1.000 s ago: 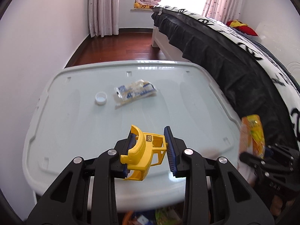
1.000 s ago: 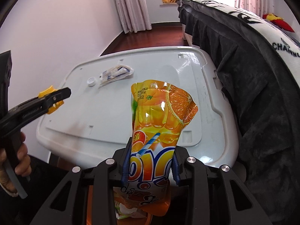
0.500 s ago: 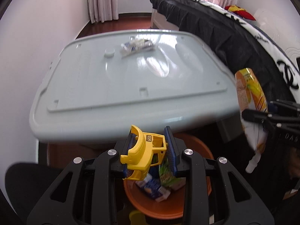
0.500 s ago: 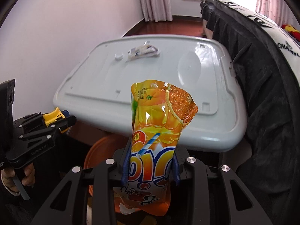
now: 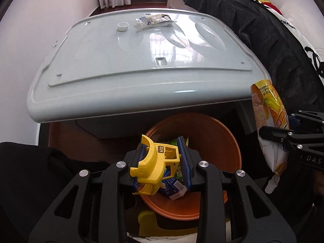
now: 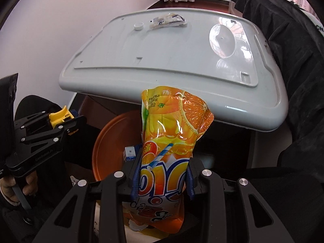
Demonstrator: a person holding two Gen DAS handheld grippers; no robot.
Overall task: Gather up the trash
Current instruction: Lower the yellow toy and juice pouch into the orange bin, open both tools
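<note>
Now both grippers hang over the orange bin [image 5: 212, 129], where a second ago they were above the pale plastic desk [image 5: 101, 60]; the bin was then barely in view. Left gripper [image 5: 163, 163]: fingers clamped on a rigid yellow plastic piece [image 5: 151, 162], angular with a curved arm, above the bin's mouth. Right gripper [image 6: 162, 177]: fingers clamped on a glossy, crinkled orange drink pouch [image 6: 172, 133], held upright beside the bin's rim. Bin round, smooth-walled, holding small cartons and wrappers. A white cap [image 5: 123, 27] and a crumpled clear wrapper [image 5: 154, 20] lie on the desk's far side, unchanged.
</note>
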